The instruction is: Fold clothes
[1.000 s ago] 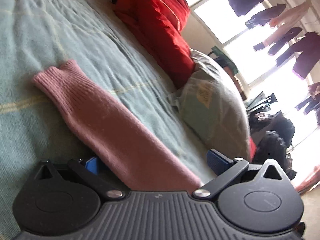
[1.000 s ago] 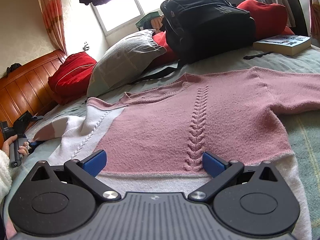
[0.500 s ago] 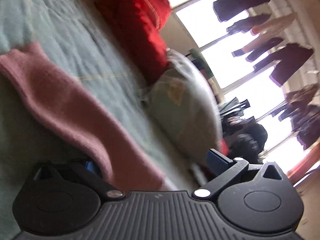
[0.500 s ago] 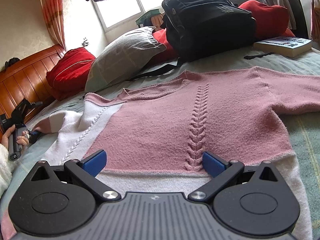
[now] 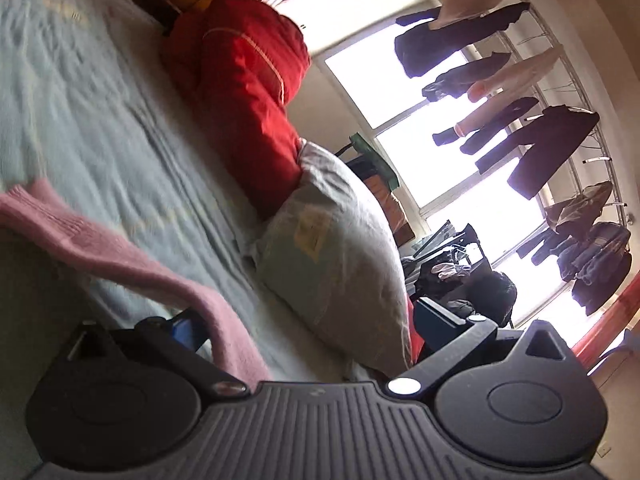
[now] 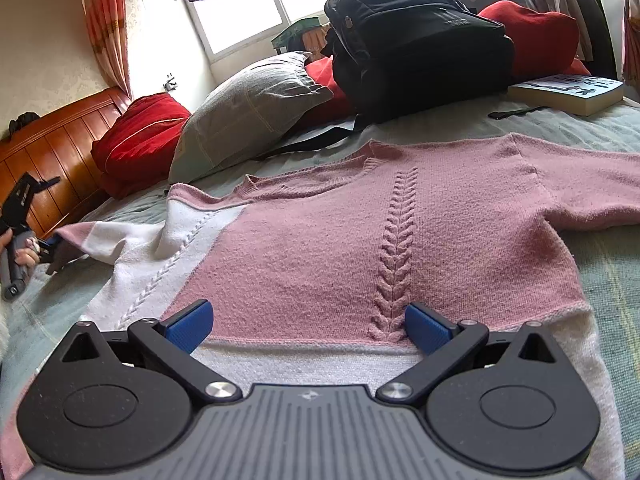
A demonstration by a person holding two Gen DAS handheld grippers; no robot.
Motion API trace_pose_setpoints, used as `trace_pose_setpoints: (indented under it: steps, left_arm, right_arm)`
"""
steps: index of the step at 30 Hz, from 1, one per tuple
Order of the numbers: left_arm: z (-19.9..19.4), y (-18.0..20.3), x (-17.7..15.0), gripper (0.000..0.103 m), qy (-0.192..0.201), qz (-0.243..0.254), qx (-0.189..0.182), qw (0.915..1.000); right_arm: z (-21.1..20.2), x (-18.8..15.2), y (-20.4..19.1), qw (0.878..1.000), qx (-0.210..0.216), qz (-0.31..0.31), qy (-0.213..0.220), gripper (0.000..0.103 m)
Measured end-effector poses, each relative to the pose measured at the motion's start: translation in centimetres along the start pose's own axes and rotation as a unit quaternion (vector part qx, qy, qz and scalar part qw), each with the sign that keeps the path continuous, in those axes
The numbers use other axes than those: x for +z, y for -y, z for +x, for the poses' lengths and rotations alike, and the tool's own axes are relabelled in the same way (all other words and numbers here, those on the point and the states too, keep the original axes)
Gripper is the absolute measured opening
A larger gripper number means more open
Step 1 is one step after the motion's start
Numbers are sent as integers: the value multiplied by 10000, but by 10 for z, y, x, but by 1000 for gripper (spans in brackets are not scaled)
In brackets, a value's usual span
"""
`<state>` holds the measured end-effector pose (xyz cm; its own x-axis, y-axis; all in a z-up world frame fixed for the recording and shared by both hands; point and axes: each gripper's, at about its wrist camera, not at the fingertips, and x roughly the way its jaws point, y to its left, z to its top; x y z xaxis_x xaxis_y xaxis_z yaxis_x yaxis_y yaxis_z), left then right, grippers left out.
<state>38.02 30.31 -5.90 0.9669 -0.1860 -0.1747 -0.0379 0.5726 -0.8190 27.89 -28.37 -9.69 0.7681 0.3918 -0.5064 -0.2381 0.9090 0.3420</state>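
Note:
A pink and white knit sweater (image 6: 320,248) lies flat, front up, on the pale green bedspread (image 6: 600,128). My right gripper (image 6: 308,320) hovers open just above its white hem band, fingers wide apart and holding nothing. The sweater's left sleeve (image 5: 120,252) rises off the bed and drapes over the left finger (image 5: 188,330) of my left gripper (image 5: 312,320), whose fingers stand wide apart. In the right wrist view a hand holds that left gripper (image 6: 20,216) at the far left, with the sleeve end (image 6: 92,240) drawn toward it.
A grey pillow (image 6: 248,116), red cushions (image 6: 140,136) and a black backpack (image 6: 416,44) line the far side of the bed. A book (image 6: 568,94) lies at the back right. A wooden headboard (image 6: 52,140) stands left; clothes hang by the window (image 5: 500,120).
My left gripper has risen and tilted, pulling the pink sleeve up off the bedspread. The sleeve end has bunched toward the body. My right gripper has barely moved.

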Motion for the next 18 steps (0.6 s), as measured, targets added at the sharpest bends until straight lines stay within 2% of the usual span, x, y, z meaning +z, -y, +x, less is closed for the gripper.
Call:
trace_pose_setpoints:
  steps: [4, 8, 12, 14, 16, 18]
  left_arm:
    - [-10, -1, 5, 102, 45, 57, 163, 9998]
    - [-1, -19, -7, 102, -313, -159, 192, 9992]
    - [15, -34, -21, 102, -489, -189, 497, 9974]
    - [24, -41, -27, 102, -565, -193, 665, 9960]
    - [26, -41, -28, 102, -510, -123, 656, 9965]
    - [26, -42, -26, 102, -420, -163, 582, 9973]
  right_arm:
    - [1, 0, 0, 10000, -8, -11, -5, 103]
    - [1, 0, 0, 10000, -12, -15, -7, 103]
    - [1, 0, -2, 10000, -42, -55, -29, 103]
    - [-3, 3, -12, 9989, -293, -324, -196, 103]
    - [-12, 5, -35, 9928, -601, -1001, -279, 103]
    - [-23, 6, -50, 9912, -372, -1249, -222, 103]
